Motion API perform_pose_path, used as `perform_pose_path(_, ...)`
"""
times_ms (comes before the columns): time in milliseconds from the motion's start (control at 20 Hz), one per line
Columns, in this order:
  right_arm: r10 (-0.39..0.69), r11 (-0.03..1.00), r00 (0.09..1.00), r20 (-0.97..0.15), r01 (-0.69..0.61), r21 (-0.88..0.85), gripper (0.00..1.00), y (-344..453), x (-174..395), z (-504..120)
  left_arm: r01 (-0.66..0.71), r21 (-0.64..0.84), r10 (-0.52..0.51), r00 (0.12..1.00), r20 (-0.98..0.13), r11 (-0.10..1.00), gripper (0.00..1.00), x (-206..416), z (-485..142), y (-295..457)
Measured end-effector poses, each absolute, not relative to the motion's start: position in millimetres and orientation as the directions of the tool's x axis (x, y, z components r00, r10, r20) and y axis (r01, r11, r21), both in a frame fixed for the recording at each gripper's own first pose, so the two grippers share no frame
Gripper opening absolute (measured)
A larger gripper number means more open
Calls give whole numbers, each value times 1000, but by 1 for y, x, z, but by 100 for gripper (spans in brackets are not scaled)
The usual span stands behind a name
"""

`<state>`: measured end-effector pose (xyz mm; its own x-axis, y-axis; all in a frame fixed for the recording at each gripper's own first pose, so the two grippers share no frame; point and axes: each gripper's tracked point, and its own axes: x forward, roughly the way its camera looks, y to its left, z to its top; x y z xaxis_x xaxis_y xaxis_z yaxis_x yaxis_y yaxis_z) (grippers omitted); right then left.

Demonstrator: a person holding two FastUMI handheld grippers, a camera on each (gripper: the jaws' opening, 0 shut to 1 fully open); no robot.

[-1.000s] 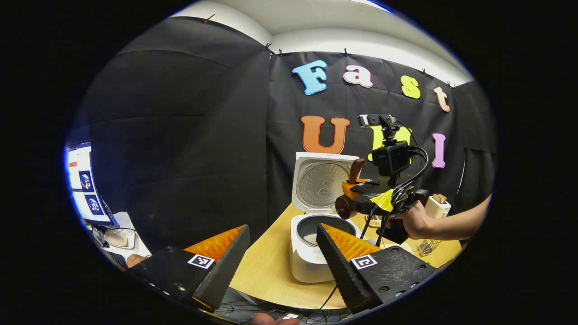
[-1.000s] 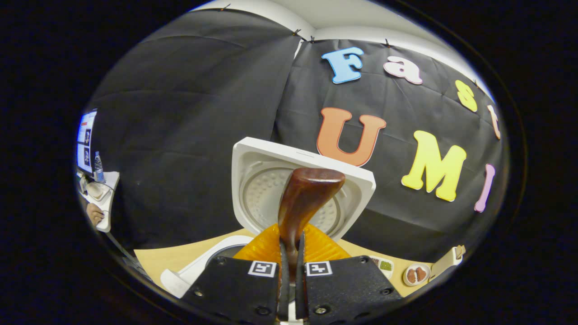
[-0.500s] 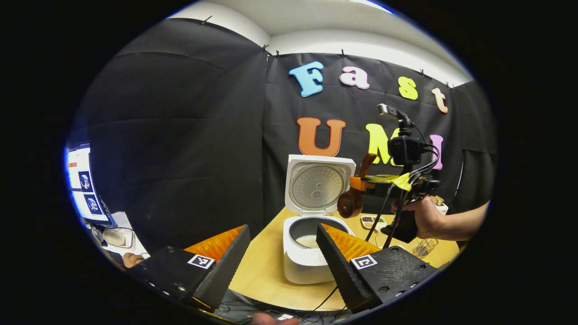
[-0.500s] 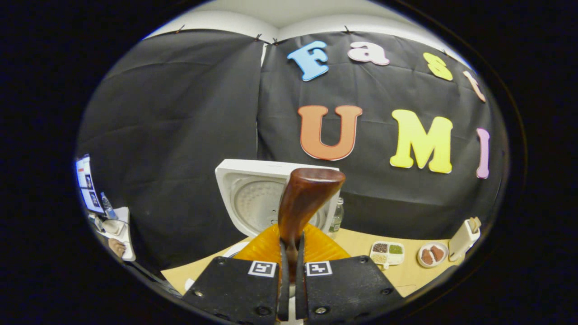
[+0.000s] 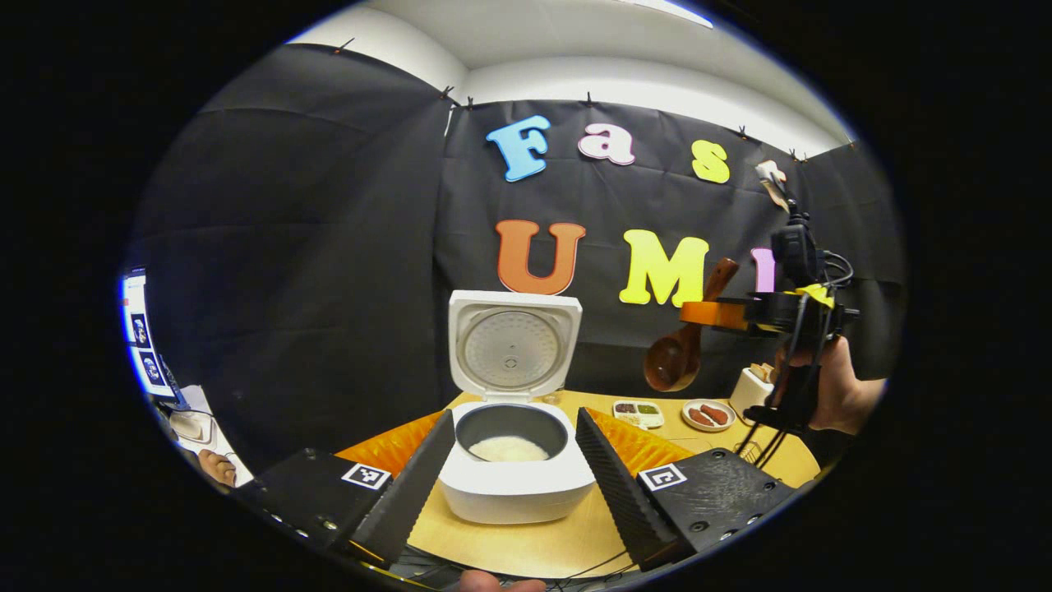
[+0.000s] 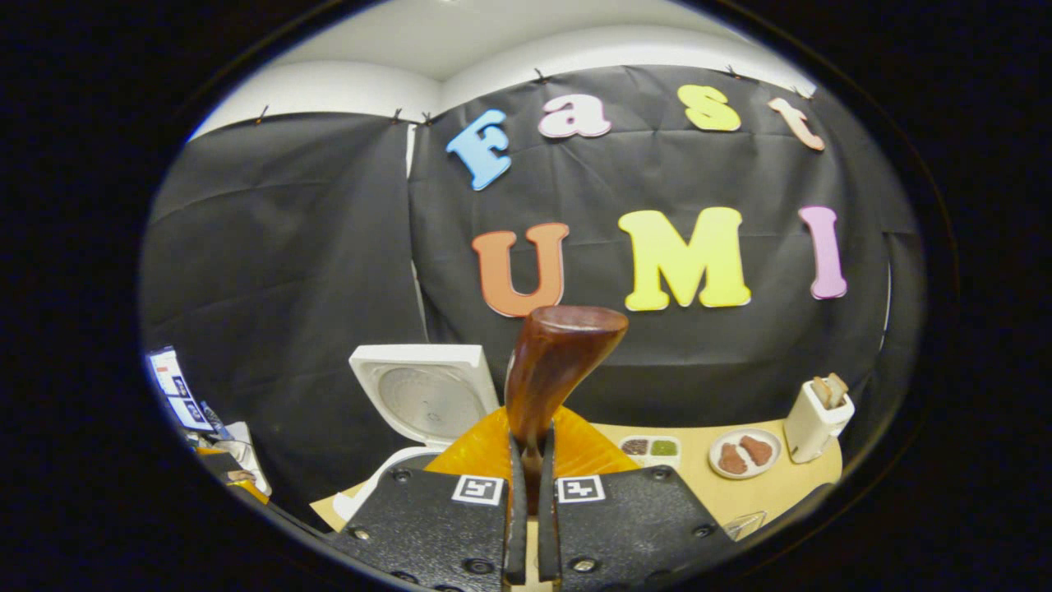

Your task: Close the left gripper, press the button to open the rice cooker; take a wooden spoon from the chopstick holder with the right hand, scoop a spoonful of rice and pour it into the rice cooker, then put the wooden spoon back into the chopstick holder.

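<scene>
**Fingers pinch one spoon; cooker open**

Right fingers [image 6: 526, 526] press together on one wooden spoon [image 6: 552, 362], handle rising at 12 o'clock. Left fingers [image 5: 427, 469] spread wide, flanking one rice cooker [image 5: 514, 485] on the table [image 5: 534, 547], lid raised. Right gripper [image 5: 715, 314] is held level at 3 o'clock by a hand [image 5: 838, 390].

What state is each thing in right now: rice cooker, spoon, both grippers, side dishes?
Rice cooker: lid up, white rice in the inner pot.
Wooden spoon: held in the air right of the cooker, bowl hanging down.
Right gripper: shut on the spoon's handle.
Left gripper: open, holding nothing.
Divided tray: on the table, filled.
Round plate: on the table, holding food.
</scene>
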<state>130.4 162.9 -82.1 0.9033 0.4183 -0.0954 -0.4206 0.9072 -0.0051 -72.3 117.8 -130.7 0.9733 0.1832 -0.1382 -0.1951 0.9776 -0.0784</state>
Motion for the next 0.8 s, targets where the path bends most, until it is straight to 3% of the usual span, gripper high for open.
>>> perform_pose_path(550, 98, 994, 977, -190, -88, 64, 11, -90, 131, -138, -166, -87, 151, 976, -159, 982, 94, -53, -134, 51)
perform_pose_path(800, 45, 993, 961, -272, -12, 122, 11, -136, 153, -191, -192, -86, 175, 969, -172, 978, 94, -52, -127, 36)
